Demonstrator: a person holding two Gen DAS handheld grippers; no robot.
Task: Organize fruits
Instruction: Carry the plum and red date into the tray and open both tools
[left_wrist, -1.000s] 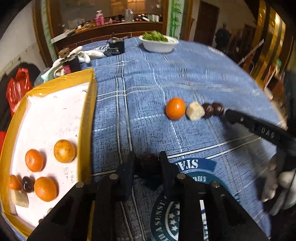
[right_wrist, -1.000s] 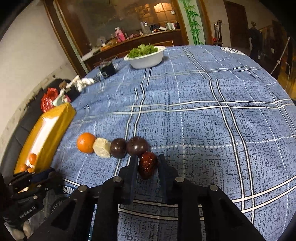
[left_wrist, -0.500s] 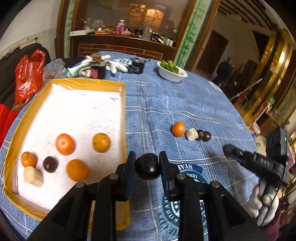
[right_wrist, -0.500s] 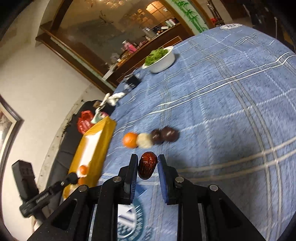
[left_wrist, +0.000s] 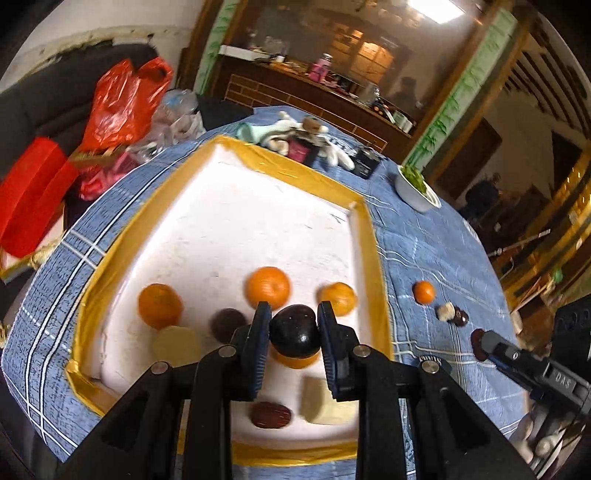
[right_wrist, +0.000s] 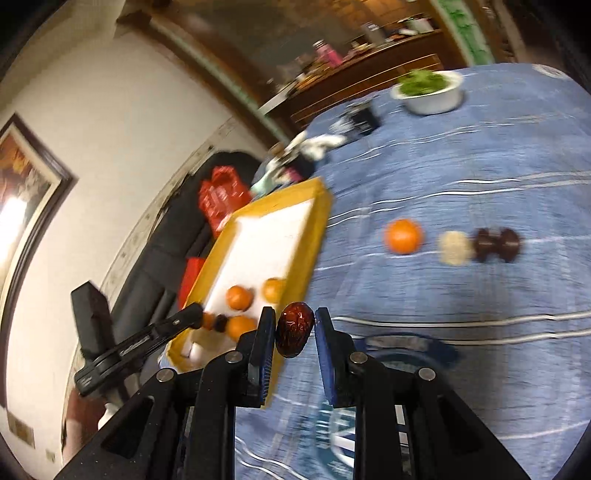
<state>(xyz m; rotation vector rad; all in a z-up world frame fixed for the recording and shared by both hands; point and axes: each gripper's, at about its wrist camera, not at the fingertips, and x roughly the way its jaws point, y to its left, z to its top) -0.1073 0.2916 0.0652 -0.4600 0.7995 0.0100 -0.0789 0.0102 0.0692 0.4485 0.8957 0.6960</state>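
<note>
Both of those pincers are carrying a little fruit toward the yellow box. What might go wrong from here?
The left tool pinches a smooth, round dark fruit that could squirt out and roll. The tray below is crowded with oranges, so a dropped fruit may bump them. The right tool carries its red date over the blue cloth, outside the tray; released early, it lands on the table.

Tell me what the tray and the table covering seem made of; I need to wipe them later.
The tray looks like white foam board, matte and scuffed, its rim wrapped in glossy yellow tape, which wrinkles. The table covering seems woven blue cloth with white plaid lines; its mottled weave suggests fabric.
</note>
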